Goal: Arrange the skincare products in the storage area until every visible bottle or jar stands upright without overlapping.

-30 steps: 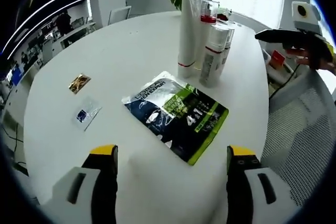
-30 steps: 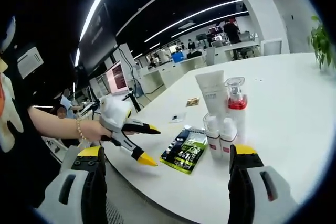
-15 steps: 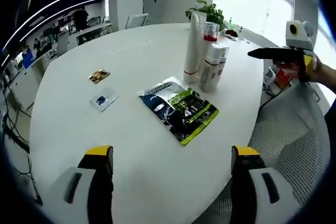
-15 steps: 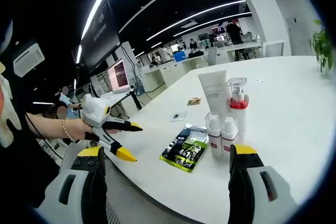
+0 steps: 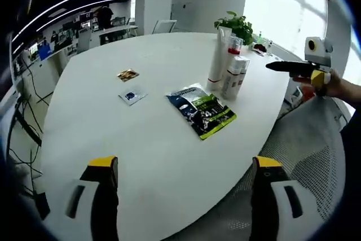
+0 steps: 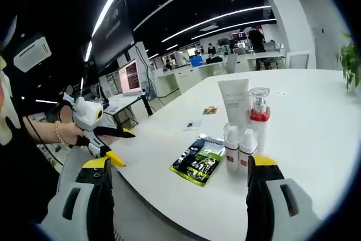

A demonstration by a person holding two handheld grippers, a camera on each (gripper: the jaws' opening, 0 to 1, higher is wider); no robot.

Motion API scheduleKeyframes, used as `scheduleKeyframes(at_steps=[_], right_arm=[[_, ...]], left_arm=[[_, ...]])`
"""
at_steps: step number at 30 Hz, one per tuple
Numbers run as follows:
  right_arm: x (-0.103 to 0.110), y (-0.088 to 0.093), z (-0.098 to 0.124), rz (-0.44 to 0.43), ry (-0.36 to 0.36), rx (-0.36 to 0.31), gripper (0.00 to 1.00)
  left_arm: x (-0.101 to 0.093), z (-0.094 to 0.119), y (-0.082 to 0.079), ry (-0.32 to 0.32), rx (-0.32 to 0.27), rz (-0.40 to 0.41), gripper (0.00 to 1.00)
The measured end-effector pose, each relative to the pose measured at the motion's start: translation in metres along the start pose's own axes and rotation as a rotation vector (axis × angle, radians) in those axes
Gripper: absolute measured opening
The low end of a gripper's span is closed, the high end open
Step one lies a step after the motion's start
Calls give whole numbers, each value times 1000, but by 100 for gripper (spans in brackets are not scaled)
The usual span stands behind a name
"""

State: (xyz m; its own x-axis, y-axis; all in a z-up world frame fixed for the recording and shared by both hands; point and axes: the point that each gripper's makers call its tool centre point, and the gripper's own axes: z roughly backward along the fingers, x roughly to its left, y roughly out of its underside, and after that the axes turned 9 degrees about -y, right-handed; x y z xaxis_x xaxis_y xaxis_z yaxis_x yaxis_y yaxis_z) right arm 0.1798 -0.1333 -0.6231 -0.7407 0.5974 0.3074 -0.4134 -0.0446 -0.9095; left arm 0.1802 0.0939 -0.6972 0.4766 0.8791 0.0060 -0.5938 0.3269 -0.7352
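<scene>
Several skincare containers stand upright in a tight cluster on the white round table point(image 5: 113, 128): a tall white tube point(image 6: 233, 101), a pump bottle with a red collar point(image 6: 258, 112) and two small white bottles point(image 6: 232, 149). The left gripper view has the same cluster point(image 5: 228, 67) at the table's far side. A green and dark flat pack point(image 5: 201, 110) point(image 6: 198, 159) lies flat beside them. My left gripper point(image 5: 185, 163) is open and empty, back from the table edge; it also appears as the left gripper point(image 6: 110, 145) in a hand. My right gripper point(image 6: 179, 163) is open and empty, also visible as the right gripper point(image 5: 298, 67).
A gold sachet point(image 5: 128, 74) and a clear sachet point(image 5: 132, 95) lie on the table away from the cluster. A potted plant point(image 5: 237, 23) stands behind the bottles. A mesh chair point(image 5: 316, 150) sits at the table's near right edge. Office desks with screens point(image 6: 130, 77) are behind.
Both grippers have drawn back from the table, so the products look smaller. In the right gripper view the left gripper has slid further left. The products have not moved.
</scene>
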Motion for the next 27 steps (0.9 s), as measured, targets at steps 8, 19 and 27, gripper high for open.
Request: scheduleKeyframes(at_steps=[8,19,27], right_arm=[[-2,2,0,-6,10,9,100],[-3,1,1,4,29,-1,100],[-4,0,2,1,33,-12,100]], left_arm=[[18,10,0,-82,-26,57,99],[18,14,-1,-100,-29,85,99],[17,12,-3,-109,-19,92,98]])
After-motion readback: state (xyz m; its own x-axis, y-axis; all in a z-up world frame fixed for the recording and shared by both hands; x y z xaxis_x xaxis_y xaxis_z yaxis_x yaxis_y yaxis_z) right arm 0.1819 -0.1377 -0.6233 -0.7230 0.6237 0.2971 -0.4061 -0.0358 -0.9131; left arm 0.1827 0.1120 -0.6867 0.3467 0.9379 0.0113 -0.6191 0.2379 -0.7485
